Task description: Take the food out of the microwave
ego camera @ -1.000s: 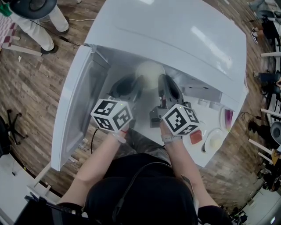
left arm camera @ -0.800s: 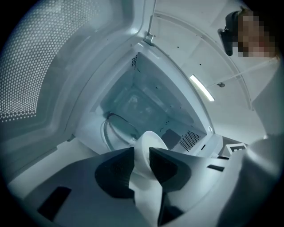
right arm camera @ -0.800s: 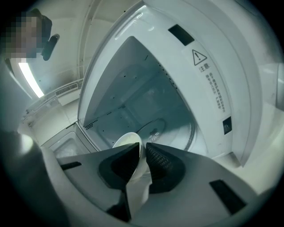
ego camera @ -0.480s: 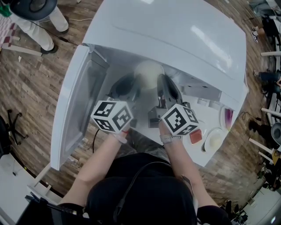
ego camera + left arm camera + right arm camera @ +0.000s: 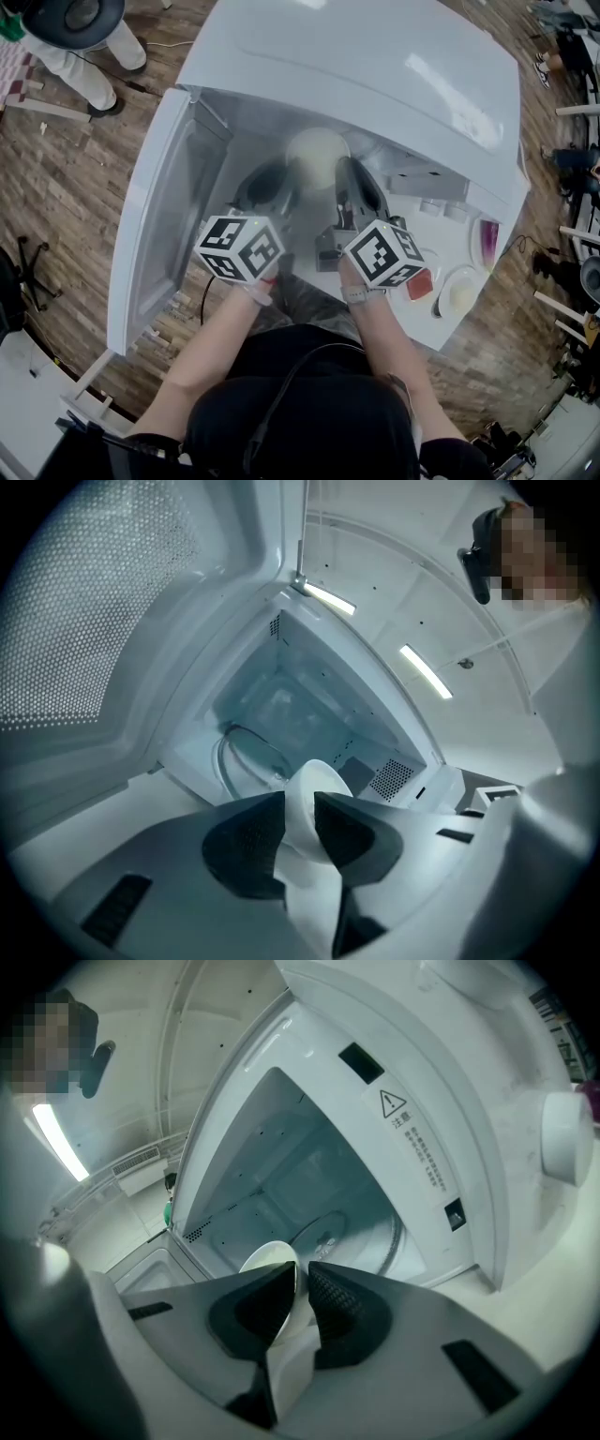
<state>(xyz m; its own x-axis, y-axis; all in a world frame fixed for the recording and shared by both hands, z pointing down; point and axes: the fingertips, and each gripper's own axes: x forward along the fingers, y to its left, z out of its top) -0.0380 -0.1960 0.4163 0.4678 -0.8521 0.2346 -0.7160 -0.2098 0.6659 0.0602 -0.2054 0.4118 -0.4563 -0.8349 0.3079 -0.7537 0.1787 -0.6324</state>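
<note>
A white bowl (image 5: 318, 156) hangs in the mouth of the open white microwave (image 5: 394, 66), held by both grippers on opposite rims. My left gripper (image 5: 281, 183) is shut on the bowl's left rim; in the left gripper view the white bowl (image 5: 314, 794) sits pinched between the dark pads (image 5: 246, 841). My right gripper (image 5: 349, 183) is shut on the right rim, and in the right gripper view the bowl (image 5: 267, 1262) shows between its pads (image 5: 339, 1314). The bowl's contents are hidden. The glass turntable (image 5: 361, 1232) lies bare inside the cavity.
The microwave door (image 5: 155, 225) stands swung open at the left. On the white counter at the right are a red item (image 5: 418, 286), a white dish (image 5: 457, 298) and a purple-tinted cup (image 5: 487, 251). Another person's legs (image 5: 80, 56) stand at the top left on the wooden floor.
</note>
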